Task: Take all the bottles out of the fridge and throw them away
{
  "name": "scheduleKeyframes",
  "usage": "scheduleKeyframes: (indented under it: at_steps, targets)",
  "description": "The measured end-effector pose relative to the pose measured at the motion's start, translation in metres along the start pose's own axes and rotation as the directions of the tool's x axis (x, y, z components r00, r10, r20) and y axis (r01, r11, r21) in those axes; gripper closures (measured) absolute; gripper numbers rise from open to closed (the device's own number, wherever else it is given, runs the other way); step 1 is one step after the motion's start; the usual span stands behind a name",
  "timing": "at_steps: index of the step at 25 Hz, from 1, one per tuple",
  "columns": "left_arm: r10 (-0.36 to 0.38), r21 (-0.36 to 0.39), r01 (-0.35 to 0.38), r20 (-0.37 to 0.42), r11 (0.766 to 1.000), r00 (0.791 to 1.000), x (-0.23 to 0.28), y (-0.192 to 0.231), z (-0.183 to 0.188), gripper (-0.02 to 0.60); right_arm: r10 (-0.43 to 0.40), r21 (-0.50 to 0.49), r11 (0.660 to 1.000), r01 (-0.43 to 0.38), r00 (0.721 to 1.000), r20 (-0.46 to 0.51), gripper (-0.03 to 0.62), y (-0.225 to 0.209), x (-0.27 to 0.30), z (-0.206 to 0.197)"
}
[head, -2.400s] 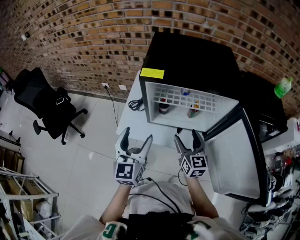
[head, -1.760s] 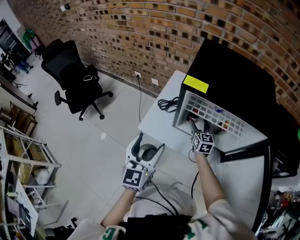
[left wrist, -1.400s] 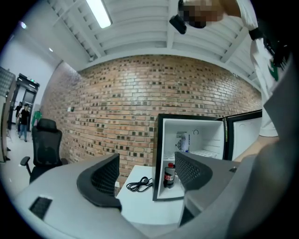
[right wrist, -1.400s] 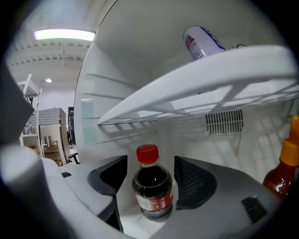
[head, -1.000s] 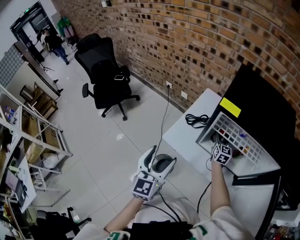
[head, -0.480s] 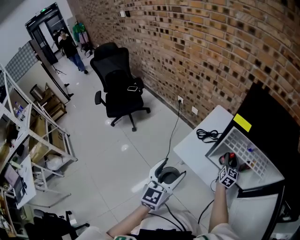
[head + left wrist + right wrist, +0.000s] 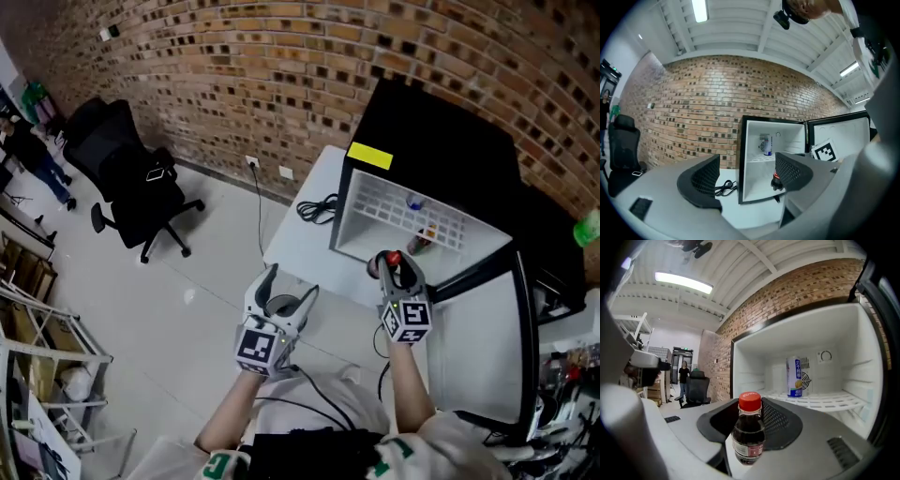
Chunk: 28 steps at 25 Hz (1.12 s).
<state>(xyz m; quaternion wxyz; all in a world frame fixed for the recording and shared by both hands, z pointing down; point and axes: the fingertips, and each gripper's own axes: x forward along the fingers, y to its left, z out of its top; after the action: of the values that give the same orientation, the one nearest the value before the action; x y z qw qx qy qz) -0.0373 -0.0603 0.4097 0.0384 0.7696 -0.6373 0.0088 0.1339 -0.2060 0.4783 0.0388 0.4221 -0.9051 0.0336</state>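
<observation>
So the right tool (image 7: 395, 270) is clamped on a small cola bottle (image 7: 749, 434). It has a red cap and dark liquid nearly up to the neck, and it stands upright between the pads, which pinch the body around the label. The bottle is out of the fridge (image 7: 441, 131), hanging in the air just in front of the opening.

My guess on handling: it's close to full, so it has some weight for its size. The capped plastic should stay stiff under the squeeze. It's smooth, and probably cold and a bit slick coming out of a fridge. So I'd keep the hold on the straight labelled part, not the tapered shoulder or the cap.

The left tool (image 7: 286, 292) has its jaws spread with nothing between them, and it's level off to the left of the right one.

Past both tools is the white tabletop (image 7: 300, 248) with a black cable (image 7: 319, 208) coiled on it. The fridge door (image 7: 478, 337) swings open to the right of the right tool.

Deeper in, a tall can (image 7: 794, 377) stands on the wire shelf. A second bottle (image 7: 425, 240) seems to sit lower down, so the job isn't finished. Farthest back there's a brick wall (image 7: 234, 66) and an office chair (image 7: 141, 192).
</observation>
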Motion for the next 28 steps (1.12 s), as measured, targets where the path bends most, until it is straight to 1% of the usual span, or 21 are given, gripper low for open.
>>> scheduleKeyframes:
  at_steps: [2, 5, 8, 11, 14, 19, 22, 25, 28]
  targets:
    - [-0.055, 0.027, 0.055, 0.008, 0.998, 0.998, 0.012, -0.012, -0.007, 0.222, 0.0, 0.008, 1.0, -0.001, 1.0, 0.031, 0.427, 0.003, -0.028, 0.021]
    - [-0.11, 0.045, 0.109, 0.025, 0.993, 0.994, 0.029, -0.027, -0.006, 0.222, 0.014, 0.011, 1.0, -0.015, 0.996, 0.089, 0.427, 0.006, -0.06, 0.053]
    - [-0.188, 0.03, 0.187, 0.018, 0.982, 0.982, 0.044, -0.051, 0.006, 0.222, 0.01, 0.01, 1.0, -0.011, 0.994, 0.11, 0.427, 0.006, -0.092, 0.08]
    - [-0.223, 0.041, 0.222, 0.031, 0.974, 0.974, 0.056, -0.065, 0.003, 0.222, -0.008, 0.018, 1.0, 0.005, 0.992, 0.13, 0.427, -0.001, -0.122, 0.101]
    - [-0.258, 0.048, 0.256, 0.044, 0.965, 0.965, 0.065, -0.08, 0.005, 0.222, -0.05, 0.001, 0.999, 0.05, 0.986, 0.156, 0.427, -0.014, -0.148, 0.112]
    - [-0.293, 0.05, 0.292, 0.032, 0.955, 0.955, 0.067, -0.091, 0.009, 0.222, -0.105, 0.0, 0.994, 0.106, 0.981, 0.161, 0.427, -0.021, -0.177, 0.121]
    - [-0.297, 0.048, 0.295, 0.041, 0.954, 0.954, 0.069, -0.095, 0.006, 0.222, -0.121, 0.012, 0.993, 0.121, 0.981, 0.153, 0.427, -0.026, -0.186, 0.115]
    - [-0.289, 0.048, 0.287, 0.04, 0.957, 0.957, 0.071, -0.094, 0.003, 0.223, -0.117, 0.025, 0.993, 0.114, 0.984, 0.136, 0.427, -0.028, -0.186, 0.102]
    - [-0.259, 0.05, 0.257, 0.038, 0.965, 0.965, 0.069, -0.085, -0.002, 0.222, -0.08, 0.031, 0.997, 0.077, 0.991, 0.108, 0.427, -0.021, -0.178, 0.085]
